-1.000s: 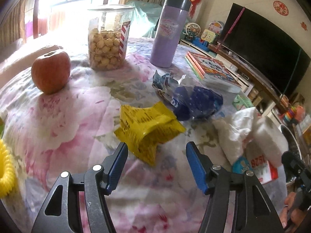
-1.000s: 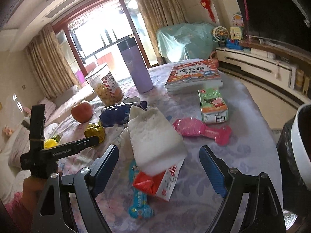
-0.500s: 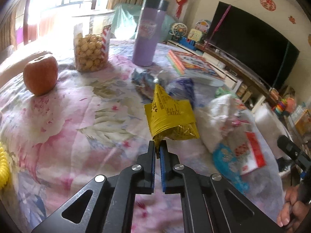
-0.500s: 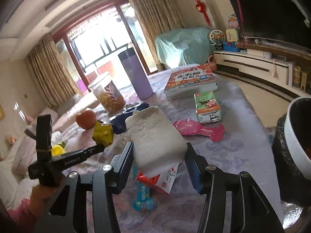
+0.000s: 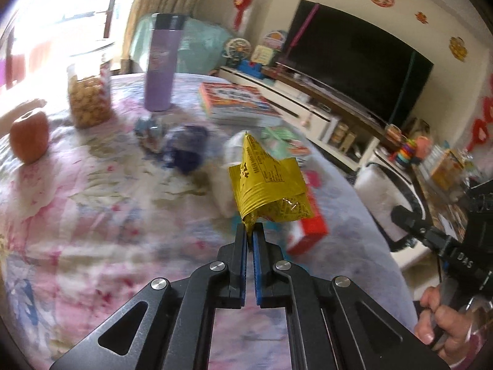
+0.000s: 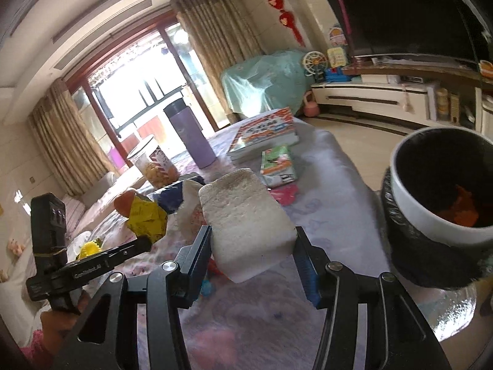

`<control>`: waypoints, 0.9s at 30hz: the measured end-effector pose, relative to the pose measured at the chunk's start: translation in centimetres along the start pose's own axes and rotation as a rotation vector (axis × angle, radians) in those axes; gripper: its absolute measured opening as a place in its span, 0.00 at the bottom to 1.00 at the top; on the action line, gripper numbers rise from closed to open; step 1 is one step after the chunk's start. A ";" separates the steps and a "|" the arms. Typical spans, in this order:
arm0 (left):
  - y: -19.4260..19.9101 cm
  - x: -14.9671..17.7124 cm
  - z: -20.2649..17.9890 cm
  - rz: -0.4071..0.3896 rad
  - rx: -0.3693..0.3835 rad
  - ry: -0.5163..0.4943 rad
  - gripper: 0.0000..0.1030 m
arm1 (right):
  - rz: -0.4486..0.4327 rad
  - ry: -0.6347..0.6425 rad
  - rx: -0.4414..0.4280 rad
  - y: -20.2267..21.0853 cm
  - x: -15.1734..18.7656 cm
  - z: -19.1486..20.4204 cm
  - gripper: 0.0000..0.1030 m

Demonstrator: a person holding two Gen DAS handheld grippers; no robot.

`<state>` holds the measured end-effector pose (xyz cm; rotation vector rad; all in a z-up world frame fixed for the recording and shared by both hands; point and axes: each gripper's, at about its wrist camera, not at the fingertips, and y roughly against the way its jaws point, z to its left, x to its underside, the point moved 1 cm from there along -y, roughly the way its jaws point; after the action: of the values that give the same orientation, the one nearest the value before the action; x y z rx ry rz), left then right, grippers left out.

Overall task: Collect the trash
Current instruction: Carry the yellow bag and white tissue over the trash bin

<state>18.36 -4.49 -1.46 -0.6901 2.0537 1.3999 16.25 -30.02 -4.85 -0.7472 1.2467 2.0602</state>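
Note:
My left gripper [image 5: 249,231] is shut on a crumpled yellow snack wrapper [image 5: 268,191] and holds it above the flowered tablecloth; the wrapper also shows in the right wrist view [image 6: 148,220]. My right gripper [image 6: 254,246] is shut on a folded white paper towel [image 6: 246,219], lifted off the table. A white trash bin with a black bag [image 6: 437,203] stands to the right of the table, orange scraps inside. A blue wrapper [image 5: 185,148] and a red-and-white packet [image 5: 311,228] lie on the table.
On the table [image 5: 92,215] stand an apple [image 5: 29,137], a snack jar [image 5: 89,98], a purple flask [image 5: 160,71], a stack of books [image 5: 237,101] and a green carton [image 6: 277,163]. A pink item [image 6: 285,192] lies behind the towel. A TV stand lines the far wall.
My left gripper closed on the yellow wrapper and lifted it to the right. My right gripper closed on the white paper towel and raised it toward the bin.

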 end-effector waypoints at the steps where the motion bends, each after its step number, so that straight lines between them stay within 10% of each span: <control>1: -0.1 0.0 -0.4 0.002 0.009 -0.008 0.02 | -0.003 -0.005 0.007 0.3 0.0 -0.3 0.51; 27: -6.7 -1.2 -9.9 0.095 0.140 -0.157 0.02 | -0.067 -0.104 0.147 5.9 0.4 -7.3 0.51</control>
<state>22.21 -15.80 -2.05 -0.4157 2.0587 1.3023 12.76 -38.69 -4.70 -0.5981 1.2811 1.9051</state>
